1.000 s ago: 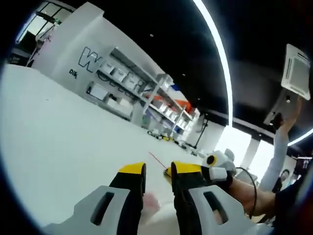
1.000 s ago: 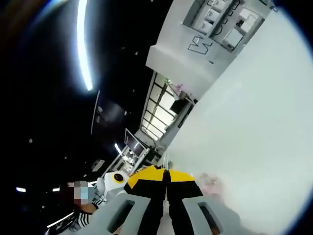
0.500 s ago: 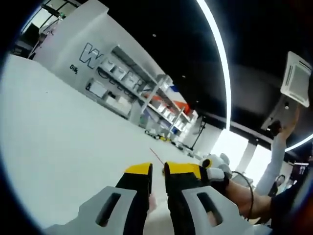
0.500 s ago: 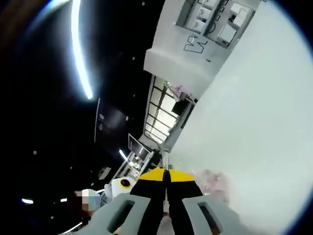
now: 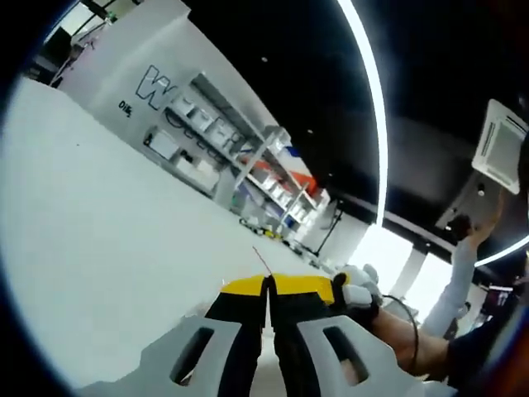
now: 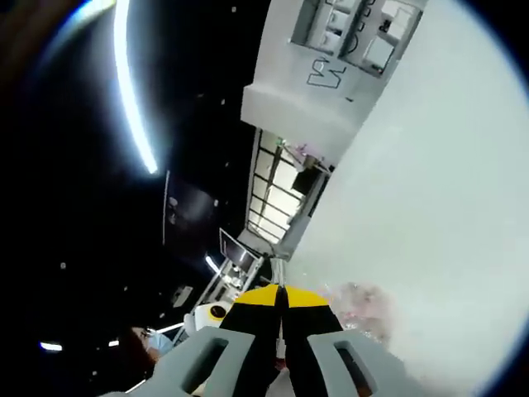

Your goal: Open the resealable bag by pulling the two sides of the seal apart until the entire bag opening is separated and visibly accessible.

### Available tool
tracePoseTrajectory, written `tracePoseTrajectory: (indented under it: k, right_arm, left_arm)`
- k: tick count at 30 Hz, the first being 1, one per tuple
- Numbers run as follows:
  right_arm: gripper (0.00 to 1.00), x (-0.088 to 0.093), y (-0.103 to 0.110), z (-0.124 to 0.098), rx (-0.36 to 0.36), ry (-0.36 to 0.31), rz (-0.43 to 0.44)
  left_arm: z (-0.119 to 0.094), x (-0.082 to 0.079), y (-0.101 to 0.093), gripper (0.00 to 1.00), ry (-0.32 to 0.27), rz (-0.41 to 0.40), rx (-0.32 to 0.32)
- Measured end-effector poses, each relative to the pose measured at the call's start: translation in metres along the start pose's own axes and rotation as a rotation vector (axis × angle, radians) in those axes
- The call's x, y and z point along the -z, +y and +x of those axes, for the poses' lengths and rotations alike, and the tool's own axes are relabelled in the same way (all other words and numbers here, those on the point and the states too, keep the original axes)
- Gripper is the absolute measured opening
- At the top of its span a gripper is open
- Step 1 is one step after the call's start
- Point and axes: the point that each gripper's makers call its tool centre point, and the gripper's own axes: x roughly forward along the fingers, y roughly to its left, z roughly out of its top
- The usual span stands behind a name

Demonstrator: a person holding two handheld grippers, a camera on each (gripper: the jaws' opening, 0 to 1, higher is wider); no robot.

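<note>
Now left gripper jaws pressed together over white desk; right gripper jaws pressed together too, clear resealable bag just right of them, near desk edge; pinch itself unclear.

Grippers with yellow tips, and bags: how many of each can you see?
Grippers with yellow tips: 2, the left gripper and the right gripper, both shut.
Resealable bags: 1, the clear bag with something pinkish inside, beside the right gripper on the white table.
Total: 3
</note>
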Motion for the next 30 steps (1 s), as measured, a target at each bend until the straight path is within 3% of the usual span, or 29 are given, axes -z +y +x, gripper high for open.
tracePoseTrajectory:
  k: [27, 30]
  right_arm:
    - [0.0, 0.005, -0.002, -0.004, 0.039, -0.023, -0.056]
    - [0.0, -0.007, -0.007, -0.008, 0.061, -0.069, -0.07]
  left_arm:
    - [-0.005, 0.005, 0.0, 0.0, 0.038, 0.002, -0.013]
    - [-0.006, 0.005, 0.001, 0.0, 0.045, 0.0, -0.015]
